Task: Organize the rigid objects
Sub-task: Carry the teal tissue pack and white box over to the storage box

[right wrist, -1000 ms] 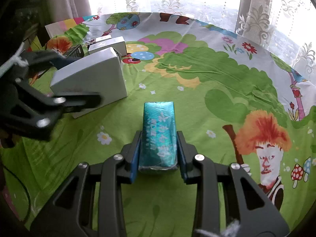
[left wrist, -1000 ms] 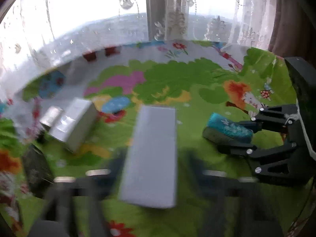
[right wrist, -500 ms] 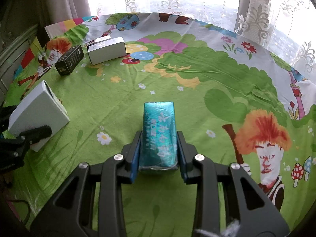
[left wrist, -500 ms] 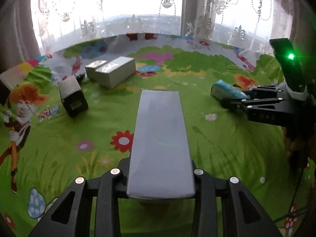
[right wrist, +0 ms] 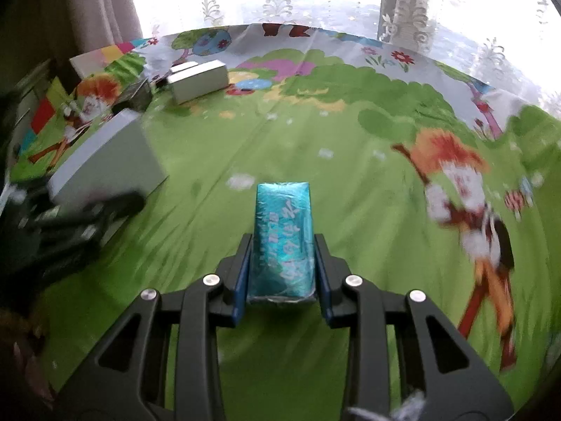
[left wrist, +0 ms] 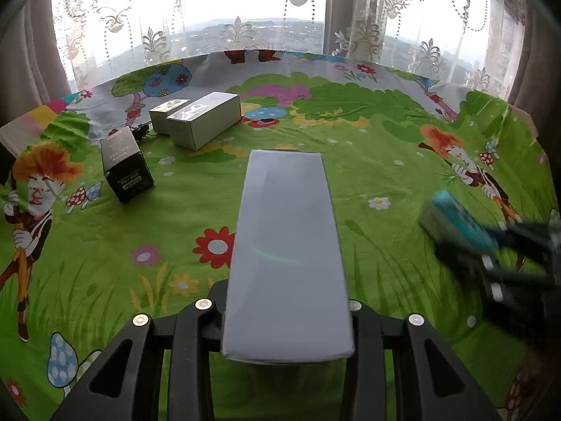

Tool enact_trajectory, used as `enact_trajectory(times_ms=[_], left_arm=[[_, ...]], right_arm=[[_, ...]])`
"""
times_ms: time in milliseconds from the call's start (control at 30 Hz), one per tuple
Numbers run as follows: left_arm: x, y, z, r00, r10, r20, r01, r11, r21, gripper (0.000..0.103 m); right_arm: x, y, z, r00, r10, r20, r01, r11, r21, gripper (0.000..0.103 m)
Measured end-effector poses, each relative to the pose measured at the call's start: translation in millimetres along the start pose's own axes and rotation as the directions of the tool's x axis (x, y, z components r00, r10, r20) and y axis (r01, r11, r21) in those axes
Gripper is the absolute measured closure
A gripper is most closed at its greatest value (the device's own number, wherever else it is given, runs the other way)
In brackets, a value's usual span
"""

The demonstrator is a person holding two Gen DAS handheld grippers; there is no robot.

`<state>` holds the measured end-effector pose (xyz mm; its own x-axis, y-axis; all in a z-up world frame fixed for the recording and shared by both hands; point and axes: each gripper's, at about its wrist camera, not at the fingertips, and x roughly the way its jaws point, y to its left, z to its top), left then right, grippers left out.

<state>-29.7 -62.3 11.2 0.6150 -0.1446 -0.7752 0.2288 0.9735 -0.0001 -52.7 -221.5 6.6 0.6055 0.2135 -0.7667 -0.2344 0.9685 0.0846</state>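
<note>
My left gripper (left wrist: 285, 301) is shut on a long white box (left wrist: 285, 245) held above the cartoon tablecloth; that box also shows at the left of the right wrist view (right wrist: 108, 161). My right gripper (right wrist: 282, 277) is shut on a teal foil-wrapped pack (right wrist: 283, 238), which also shows blurred at the right of the left wrist view (left wrist: 459, 224). A black box (left wrist: 126, 163), a silver-white box (left wrist: 205, 124) and a smaller box (left wrist: 168, 114) lie at the far left of the table.
The table is covered by a green cartoon-print cloth (left wrist: 368, 161). Lace curtains and a window (left wrist: 245, 10) stand behind the far edge. The resting boxes also show at the far left in the right wrist view (right wrist: 198, 79).
My left gripper has swung with the white box to face the far-left boxes and steadied. My right gripper with the teal pack has moved; its view has turned and is blurred.
</note>
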Motion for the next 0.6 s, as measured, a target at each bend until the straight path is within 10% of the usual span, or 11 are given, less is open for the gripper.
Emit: enact_trajectory(times_ms=[367,600], left_arm=[[-9,3,-8,1.0,0.016,0.007,-0.015,0.998,-0.067,0.067],[-49,0,-22,0.992,0.073,0.102,-0.062,0.992,-0.11,0.067]], right_arm=[[-11,13,-15,0.999,-0.048,0.002,0.048,0.999,0.005,0.067],[-53,6,-24,0.975,-0.044,0.218,0.025,0.996,0.091,0.066]])
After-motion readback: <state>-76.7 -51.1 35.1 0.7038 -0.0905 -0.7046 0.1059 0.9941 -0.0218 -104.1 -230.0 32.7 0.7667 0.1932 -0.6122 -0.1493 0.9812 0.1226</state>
